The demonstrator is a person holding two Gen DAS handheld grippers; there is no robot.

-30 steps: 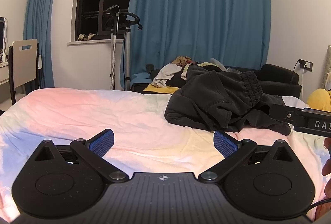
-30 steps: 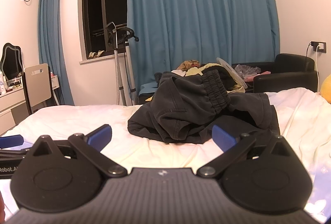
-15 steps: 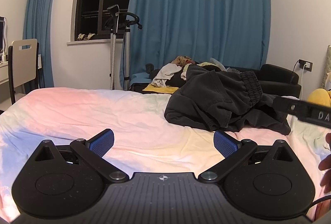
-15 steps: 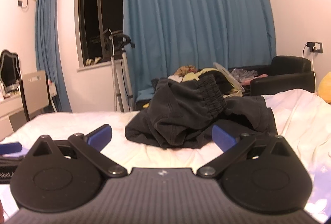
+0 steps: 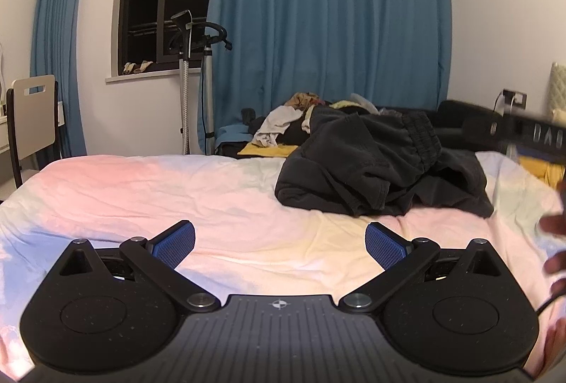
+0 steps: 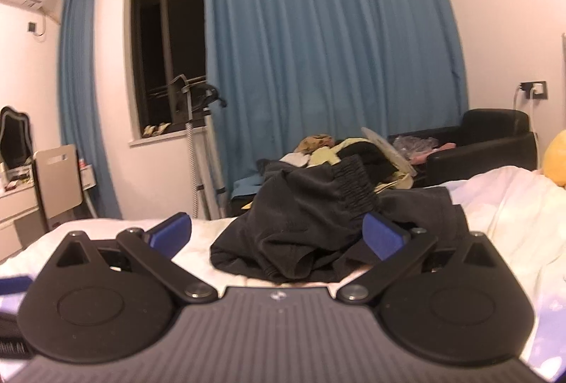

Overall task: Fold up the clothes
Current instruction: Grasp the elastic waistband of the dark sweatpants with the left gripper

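A crumpled dark grey garment (image 5: 371, 167) with an elastic waistband lies heaped on the pastel bed sheet (image 5: 141, 192). My left gripper (image 5: 279, 247) hovers open over bare sheet, well short and left of the heap. My right gripper (image 6: 277, 236) is open and close to the garment (image 6: 304, 227), whose near fold sits between its blue pads (image 6: 383, 236). In the left wrist view the right gripper's body (image 5: 523, 133) shows blurred at the right edge, beside a person's hand (image 5: 555, 241).
More clothes (image 5: 283, 125) are piled beyond the bed's far edge by a black armchair (image 6: 484, 149). A garment steamer stand (image 5: 187, 79) is under the window, a chair (image 5: 33, 114) and a desk at the left, a yellow soft object (image 6: 555, 160) at the right.
My right gripper has moved forward toward the garment, which now fills the space between its fingers. The left gripper has stayed still.
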